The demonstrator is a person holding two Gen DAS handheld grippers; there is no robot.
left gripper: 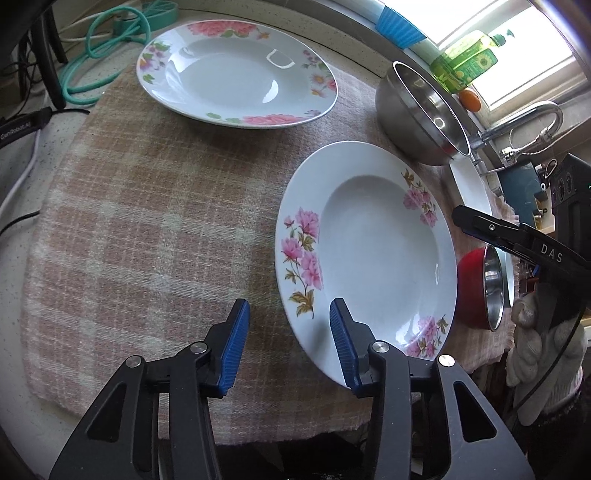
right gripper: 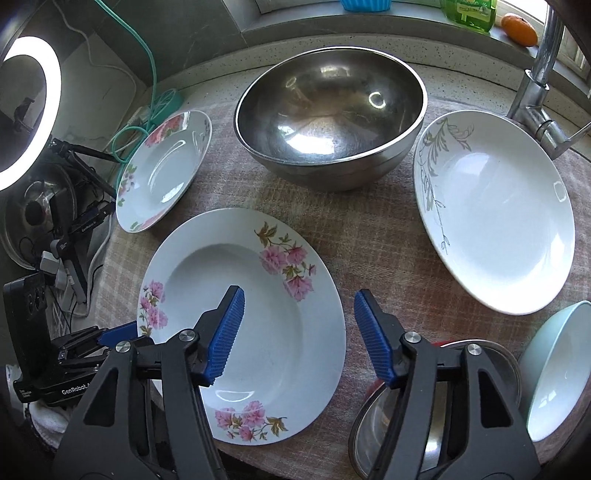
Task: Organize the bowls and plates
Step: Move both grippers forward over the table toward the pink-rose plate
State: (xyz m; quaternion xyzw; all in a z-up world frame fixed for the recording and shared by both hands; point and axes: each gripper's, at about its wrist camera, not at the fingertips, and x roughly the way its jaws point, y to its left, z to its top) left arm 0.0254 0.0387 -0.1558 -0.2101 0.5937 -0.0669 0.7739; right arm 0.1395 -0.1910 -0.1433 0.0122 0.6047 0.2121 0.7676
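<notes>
A white deep plate with pink flowers (left gripper: 369,258) (right gripper: 251,321) lies on the checked cloth (left gripper: 159,229). My left gripper (left gripper: 290,314) is open and empty, its right finger over the plate's near rim. My right gripper (right gripper: 299,299) is open and empty above the same plate's right rim. A second flowered plate (left gripper: 236,74) (right gripper: 164,170) lies at the far left. A large steel bowl (left gripper: 421,114) (right gripper: 328,122) stands at the back. A white plate with a grey vine pattern (right gripper: 495,218), a red steel-lined bowl (left gripper: 480,288) and a pale teal bowl (right gripper: 554,373) sit to the right.
A tap (right gripper: 535,92) rises at the back right. A green soap bottle (left gripper: 465,61), an orange fruit (right gripper: 521,29) and a blue cup (left gripper: 399,26) stand on the windowsill. Green cables (left gripper: 107,48) lie at the back left. A ring light (right gripper: 33,122) stands at the left.
</notes>
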